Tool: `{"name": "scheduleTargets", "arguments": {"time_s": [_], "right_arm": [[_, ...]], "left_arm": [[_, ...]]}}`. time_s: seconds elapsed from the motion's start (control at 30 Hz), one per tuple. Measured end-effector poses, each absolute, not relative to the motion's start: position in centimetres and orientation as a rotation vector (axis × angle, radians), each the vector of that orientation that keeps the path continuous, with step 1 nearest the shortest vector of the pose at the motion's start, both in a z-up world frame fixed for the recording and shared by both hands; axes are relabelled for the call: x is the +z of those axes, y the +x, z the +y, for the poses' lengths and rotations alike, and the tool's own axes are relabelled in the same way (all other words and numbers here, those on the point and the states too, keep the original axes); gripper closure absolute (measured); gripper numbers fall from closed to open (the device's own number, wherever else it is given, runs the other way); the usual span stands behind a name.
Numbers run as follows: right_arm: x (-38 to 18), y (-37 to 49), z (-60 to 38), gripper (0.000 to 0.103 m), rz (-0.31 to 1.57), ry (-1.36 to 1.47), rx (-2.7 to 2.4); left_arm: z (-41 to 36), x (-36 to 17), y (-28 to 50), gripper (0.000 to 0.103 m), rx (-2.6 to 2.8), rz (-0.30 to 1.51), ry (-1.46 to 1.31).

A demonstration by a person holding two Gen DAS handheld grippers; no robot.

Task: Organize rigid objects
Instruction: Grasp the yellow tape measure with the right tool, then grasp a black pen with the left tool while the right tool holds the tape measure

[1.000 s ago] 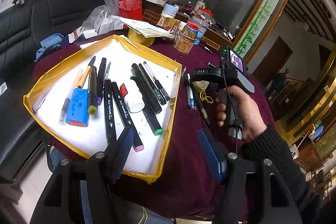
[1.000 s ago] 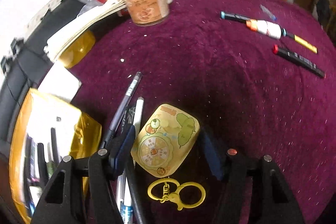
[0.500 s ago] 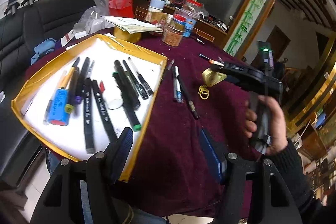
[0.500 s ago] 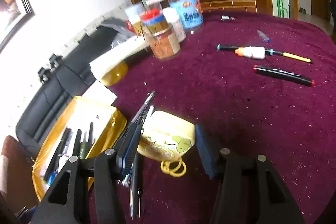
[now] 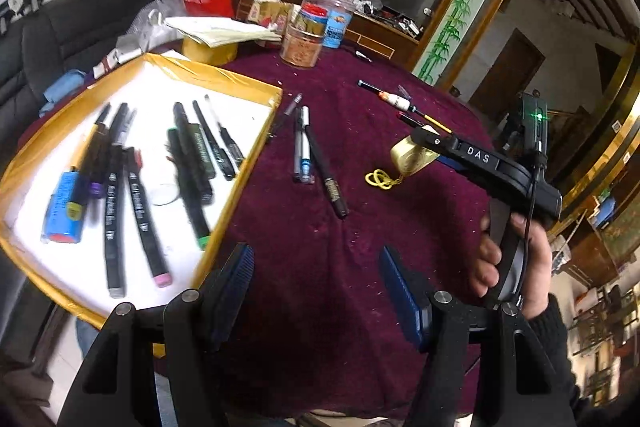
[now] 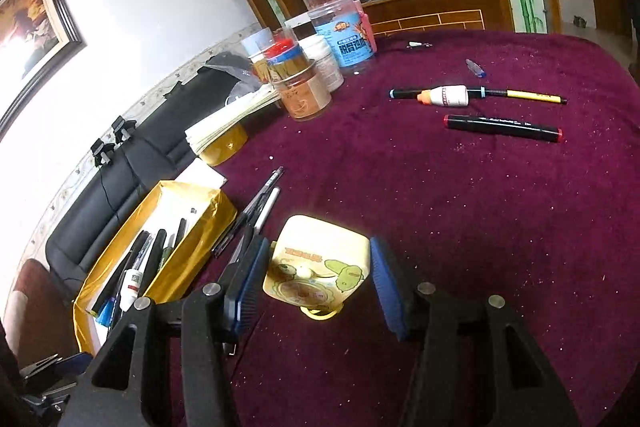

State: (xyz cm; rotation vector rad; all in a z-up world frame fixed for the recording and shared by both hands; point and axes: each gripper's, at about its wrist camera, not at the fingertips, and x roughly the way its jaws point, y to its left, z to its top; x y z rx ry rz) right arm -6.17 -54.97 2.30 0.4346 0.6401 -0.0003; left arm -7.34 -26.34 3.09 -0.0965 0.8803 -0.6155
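A yellow cartoon keychain case (image 6: 316, 269) sits between the blue pads of my right gripper (image 6: 318, 283), lifted off the maroon cloth; its yellow rings hang below (image 5: 380, 179). In the left wrist view the case (image 5: 412, 157) is at the right gripper's tip. My left gripper (image 5: 316, 287) is open and empty over the cloth, beside the gold-rimmed white tray (image 5: 248, 163) that holds several markers and pens (image 5: 140, 203). Three pens (image 5: 308, 151) lie loose right of the tray.
Jars (image 6: 300, 87) and a paper stack (image 6: 224, 123) stand at the table's back. A black marker (image 6: 502, 127), a glue bottle (image 6: 444, 95) and a thin pen lie at the far right. A black sofa (image 5: 60, 27) is behind the tray.
My right gripper has closed on the yellow case and raised it off the cloth, tilting upward. My left gripper has swung right, so the tray sits further left in its view.
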Motion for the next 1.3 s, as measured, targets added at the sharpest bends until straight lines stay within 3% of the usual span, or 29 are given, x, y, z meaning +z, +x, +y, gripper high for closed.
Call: {"name": "scheduleTargets", "arguments": {"time_s": [0.67, 1.0, 1.07, 1.23, 1.3], "right_arm": [[1.3, -6.5, -56.0, 0.053, 0.663, 0.481, -0.023], [1.1, -6.6, -56.2, 0.053, 0.662, 0.491, -0.025], [1.2, -6.7, -56.3, 0.053, 0.657, 0.497, -0.025], [1.4, -6.8, -56.4, 0.053, 0.647, 0.509, -0.023], [1.4, -6.9, -56.4, 0.053, 0.645, 0.509, -0.023]], "left_arm": [[-28.3, 3.5, 0.1, 0.035, -0.598, 0.985, -0.147], [-36.4, 2.0, 2.0, 0.042, -0.621, 1.043, 0.034], [-38.1, 0.6, 3.0, 0.054, -0.566, 1.065, 0.091], [-39.5, -2.0, 3.8, 0.068, -0.498, 1.120, 0.161], [-39.3, -1.9, 3.7, 0.087, -0.491, 1.107, 0.153]]}}
